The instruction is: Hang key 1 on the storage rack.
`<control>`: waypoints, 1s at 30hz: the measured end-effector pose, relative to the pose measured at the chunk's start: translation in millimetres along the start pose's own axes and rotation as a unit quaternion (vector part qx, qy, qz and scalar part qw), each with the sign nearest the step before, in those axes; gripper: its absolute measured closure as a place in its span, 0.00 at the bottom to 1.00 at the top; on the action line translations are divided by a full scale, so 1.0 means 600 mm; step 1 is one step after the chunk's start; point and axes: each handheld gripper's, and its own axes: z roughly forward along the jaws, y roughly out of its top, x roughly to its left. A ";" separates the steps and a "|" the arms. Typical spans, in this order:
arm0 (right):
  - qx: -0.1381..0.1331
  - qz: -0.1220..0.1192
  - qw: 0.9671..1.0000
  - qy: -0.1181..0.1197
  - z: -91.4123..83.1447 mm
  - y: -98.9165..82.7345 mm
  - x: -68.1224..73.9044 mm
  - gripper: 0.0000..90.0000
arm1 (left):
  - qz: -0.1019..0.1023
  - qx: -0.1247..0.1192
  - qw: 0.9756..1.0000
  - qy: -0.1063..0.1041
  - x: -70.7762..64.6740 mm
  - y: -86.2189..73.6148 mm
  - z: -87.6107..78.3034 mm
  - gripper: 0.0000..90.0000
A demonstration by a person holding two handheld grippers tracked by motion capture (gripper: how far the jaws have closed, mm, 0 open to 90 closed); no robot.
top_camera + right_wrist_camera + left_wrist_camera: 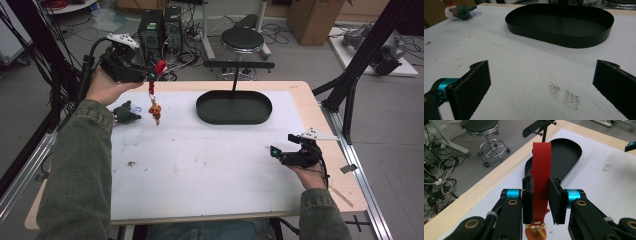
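The red strap with its small orange charm hung in the air over the far left part of the table, the charm dangling clear of the white surface below the left tongs. Those tongs were closed on the strap, pinching it between the two black pads, with the loop standing up above them and the charm swinging underneath (only its top edge showed in the left gripper view). The main risk, as I judged it, was the thin strap slipping through the pads if the hand jerked, or the swinging charm striking the rim of the black oval tray or missing the stand's crossbar beyond it. A small dark plush toy lay just left of the charm. The right tongs rested low at the near right, jaws wide apart and empty.
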 end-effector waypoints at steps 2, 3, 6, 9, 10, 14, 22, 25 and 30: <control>0.006 0.003 1.000 0.004 0.001 0.001 -0.001 0.01 | 0.010 0.002 1.000 -0.005 -0.003 0.013 0.004 0.83; 0.008 0.003 1.000 0.005 0.002 0.000 -0.001 0.01 | 0.011 0.000 1.000 -0.003 -0.004 0.019 0.007 0.83; 0.008 0.002 1.000 0.009 0.003 0.000 0.000 0.01 | 0.017 0.004 1.000 -0.001 -0.005 0.036 0.016 0.83; 0.007 0.004 1.000 0.009 0.001 0.001 -0.001 0.01 | 0.021 0.007 1.000 -0.002 -0.009 0.051 0.029 0.83; 0.007 0.005 1.000 0.009 0.000 0.001 0.000 0.01 | 0.021 0.006 1.000 -0.003 -0.010 0.056 0.033 0.83; 0.004 0.001 1.000 0.009 -0.001 0.001 -0.001 0.01 | 0.024 0.012 1.000 -0.002 -0.020 0.074 0.057 0.83; 0.001 0.004 1.000 0.013 -0.003 0.001 -0.002 0.01 | 0.023 0.024 0.999 -0.003 -0.031 0.092 0.103 0.83; 0.003 0.008 1.000 0.014 -0.003 0.001 -0.003 0.01 | 0.023 0.021 0.999 -0.009 -0.033 0.097 0.116 0.83; 0.006 0.007 1.000 0.012 -0.004 0.000 -0.004 0.01 | 0.026 0.018 1.000 -0.002 -0.035 0.102 0.133 0.83</control>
